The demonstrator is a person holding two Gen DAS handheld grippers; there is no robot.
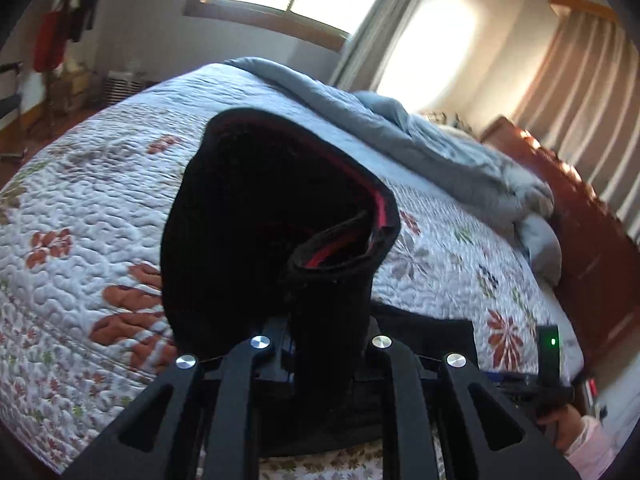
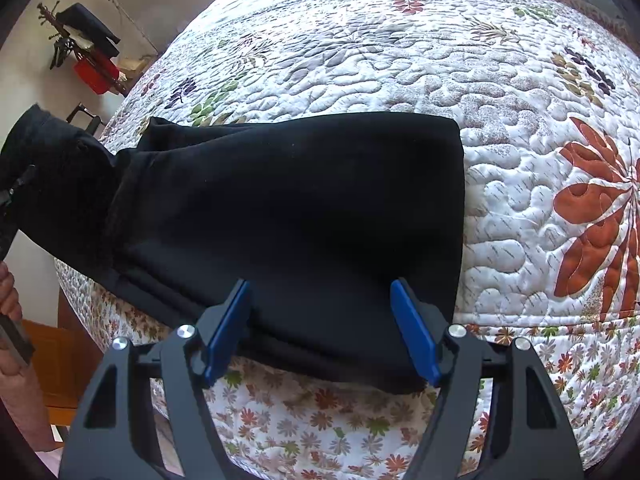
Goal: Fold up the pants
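The black pants (image 2: 300,200) lie folded flat on the quilted bed, with their near edge at the bed's front edge. Their left end (image 2: 48,168) is lifted off the bed. In the left wrist view that lifted end (image 1: 248,208) rises in front of the camera, showing a red lining inside. My left gripper (image 1: 328,320) is shut on it, and the cloth hides its fingertips. My right gripper (image 2: 320,292) stands open just above the near edge of the pants. Its blue pads (image 2: 228,328) are spread wide and do not press the cloth.
A floral quilt (image 2: 400,60) covers the bed. A rumpled grey blanket (image 1: 420,148) lies along the far side by a wooden headboard (image 1: 580,220). A clothes rack (image 2: 88,52) stands by the wall beyond the bed's left corner. A hand (image 1: 568,424) holds the other gripper's handle.
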